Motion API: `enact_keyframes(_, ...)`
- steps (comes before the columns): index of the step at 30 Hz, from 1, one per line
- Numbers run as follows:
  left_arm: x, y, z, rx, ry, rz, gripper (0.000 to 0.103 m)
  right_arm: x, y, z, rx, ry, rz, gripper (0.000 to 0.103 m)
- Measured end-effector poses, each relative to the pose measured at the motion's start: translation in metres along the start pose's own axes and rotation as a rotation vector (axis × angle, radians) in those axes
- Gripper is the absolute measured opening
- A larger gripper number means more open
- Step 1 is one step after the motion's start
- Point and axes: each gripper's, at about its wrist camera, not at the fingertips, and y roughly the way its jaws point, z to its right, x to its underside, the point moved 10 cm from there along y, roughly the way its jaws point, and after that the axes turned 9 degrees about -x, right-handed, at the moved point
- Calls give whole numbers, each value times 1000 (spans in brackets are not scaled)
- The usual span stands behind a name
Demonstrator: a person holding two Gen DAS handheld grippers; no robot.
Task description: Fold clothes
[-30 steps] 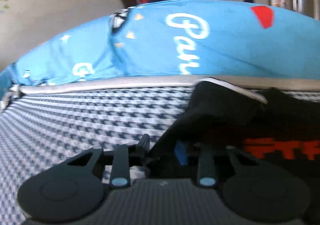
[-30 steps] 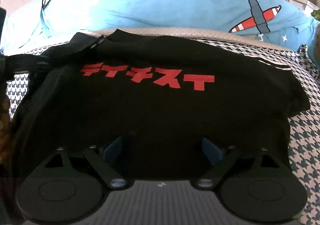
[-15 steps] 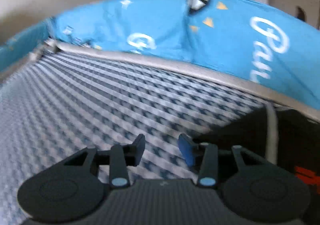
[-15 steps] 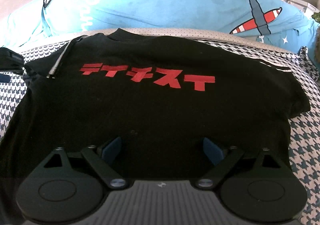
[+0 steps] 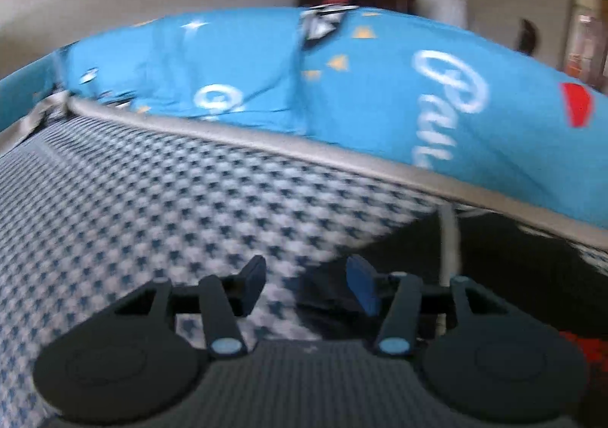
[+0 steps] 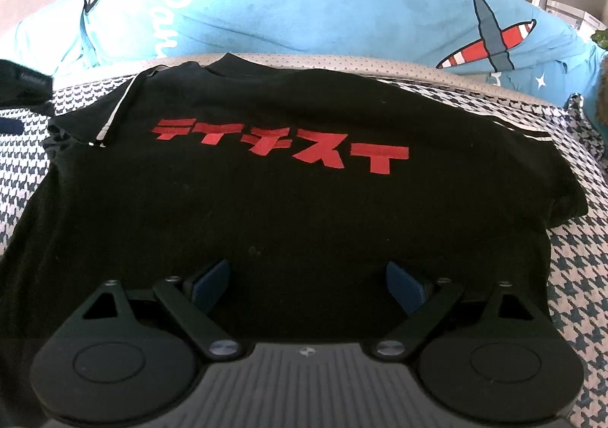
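Nearest, the right gripper (image 6: 306, 281) hangs over the hem of the black T-shirt (image 6: 288, 207), its fingers (image 6: 211, 281) spread wide and empty; the left gripper (image 5: 307, 285) hovers at the shirt's sleeve edge, fingers parted, holding nothing; the shirt lies flat on the houndstooth bed cover (image 6: 592, 268) — red lettering (image 6: 281, 143) up; beyond lies a blue printed bolster (image 6: 342, 13).

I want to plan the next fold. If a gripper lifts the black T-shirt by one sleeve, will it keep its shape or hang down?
The black T-shirt would probably hang limp: it lies flat and thin on the houndstooth cover. Its left sleeve already lies folded over, so it creases easily. It is likely light.
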Motion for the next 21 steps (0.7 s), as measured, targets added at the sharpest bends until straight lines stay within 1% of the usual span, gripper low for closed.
enact_keyframes(3, 6, -7, 25, 62, 74, 19, 61, 0, 0, 0, -1, 0, -1, 91)
enact_keyframes(7, 19, -11, 51, 124, 172, 23, 63, 0, 0, 0, 0, -1, -1, 91)
enact_keyframes(8, 22, -11, 55, 130, 192, 26, 65, 0, 0, 0, -1, -1, -1, 91)
enact_keyframes(10, 26, -12, 62, 134, 222, 33, 71, 0, 0, 0, -1, -1, -2, 91)
enact_keyframes(12, 28, -11, 64, 136, 231, 35, 71, 0, 0, 0, -1, -1, -2, 91)
enact_keyframes(15, 30, -14, 67, 167, 236, 31, 71, 0, 0, 0, -1, -2, -2, 91)
enact_keyframes(17, 31, -16, 69, 174, 253, 37, 72, 0, 0, 0, 0, -2, -2, 91)
enact_keyframes(21, 37, -5, 69, 133, 287, 29, 72, 0, 0, 0, -1, -2, -2, 91)
